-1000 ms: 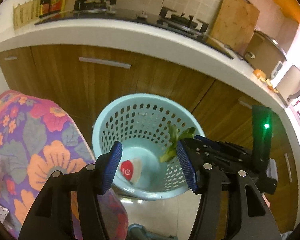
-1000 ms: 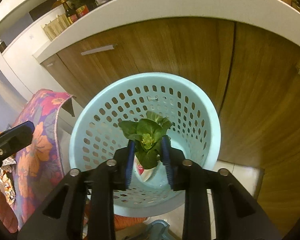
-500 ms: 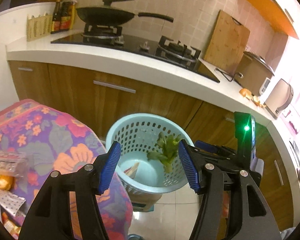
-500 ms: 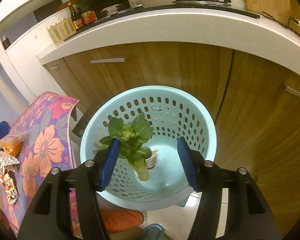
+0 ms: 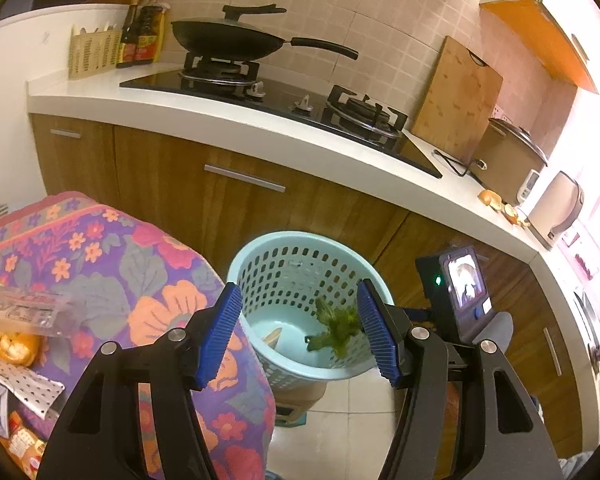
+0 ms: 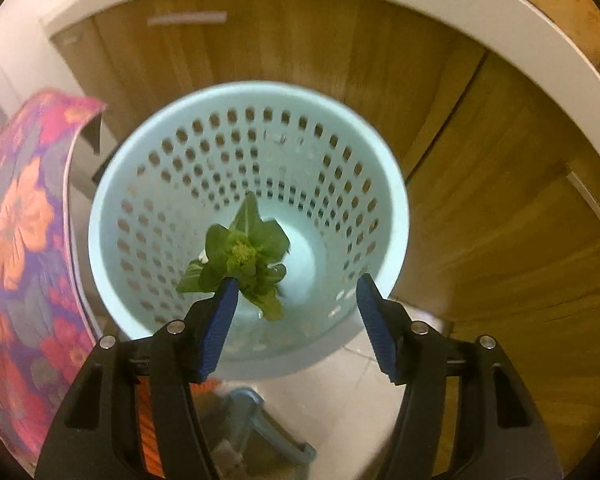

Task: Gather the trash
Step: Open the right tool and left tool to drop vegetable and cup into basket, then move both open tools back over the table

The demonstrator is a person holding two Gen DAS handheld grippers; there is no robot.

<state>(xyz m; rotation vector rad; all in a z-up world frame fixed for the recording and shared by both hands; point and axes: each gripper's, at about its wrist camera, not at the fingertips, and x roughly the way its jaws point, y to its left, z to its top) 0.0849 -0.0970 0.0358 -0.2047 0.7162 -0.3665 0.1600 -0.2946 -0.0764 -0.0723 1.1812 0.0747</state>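
Note:
A pale blue perforated basket [image 5: 300, 237] [image 6: 252, 90] stands on the floor against the wooden cabinets. My right gripper [image 6: 297, 280] points down into it and its jaws are opening. A leafy green vegetable [image 6: 244, 256] [image 5: 336, 326] hangs by the left pad, over the basket's inside; the right pad is well clear of it. A paper cup [image 5: 274, 336] lies at the basket's bottom. My left gripper [image 5: 298, 286] is open and holds nothing; it is farther back and higher, and looks at the basket.
A table under a floral cloth [image 5: 100, 264] stands left of the basket, with a clear bag and wrappers [image 5: 16, 312] on it. Behind is a white counter [image 5: 260, 120] with a stove and wok [image 5: 228, 40]. A blue object [image 6: 260, 416] lies on the floor tiles.
The right jaws have spread from a grip on the vegetable, which now dangles by the left pad. That gripper has tipped downward. The left gripper has drawn back and risen.

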